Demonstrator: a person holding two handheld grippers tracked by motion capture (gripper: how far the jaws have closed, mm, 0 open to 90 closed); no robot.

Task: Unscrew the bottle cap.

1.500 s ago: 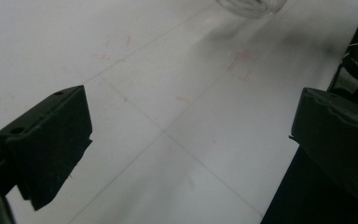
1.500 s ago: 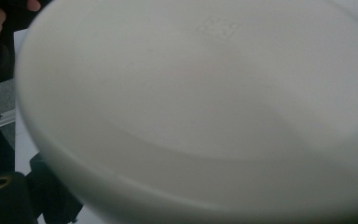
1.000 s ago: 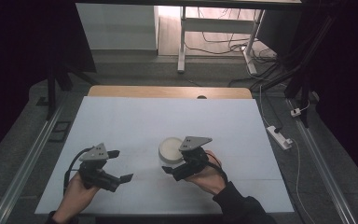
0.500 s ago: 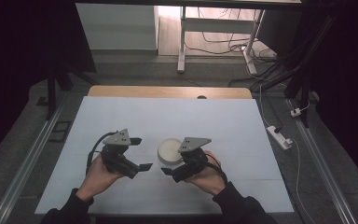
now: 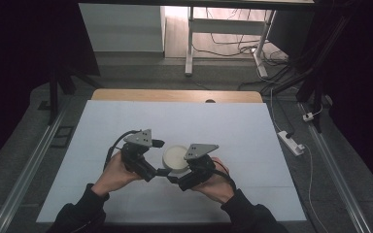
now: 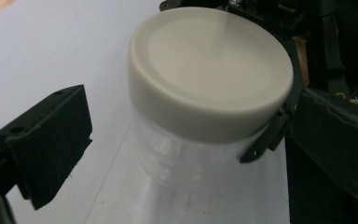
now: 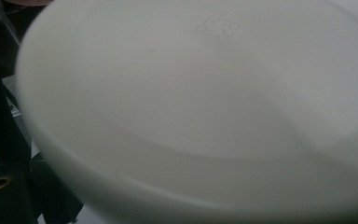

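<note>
A clear jar with a cream-white lid (image 5: 176, 155) stands on the white table sheet (image 5: 223, 126), front centre. My right gripper (image 5: 180, 168) comes at it from the right and is shut on the jar's body just under the lid; one of its black fingers (image 6: 270, 135) presses the far side of the jar. The left gripper (image 5: 159, 158) is open at the jar's left. Its two fingers straddle the clear body (image 6: 186, 158) without touching it, with a gap on each side. In the right gripper view the lid (image 7: 205, 102) is very close and blurred.
The sheet's wooden back edge (image 5: 175, 95) runs behind. A white power strip (image 5: 291, 141) lies on the floor to the right, past the table edge. Metal rails (image 5: 24, 174) flank the table. Both forearms enter from the bottom.
The left gripper has swung right from the front left of the table up to the jar, its open jaws now around it. The right gripper and the jar have stayed put.
</note>
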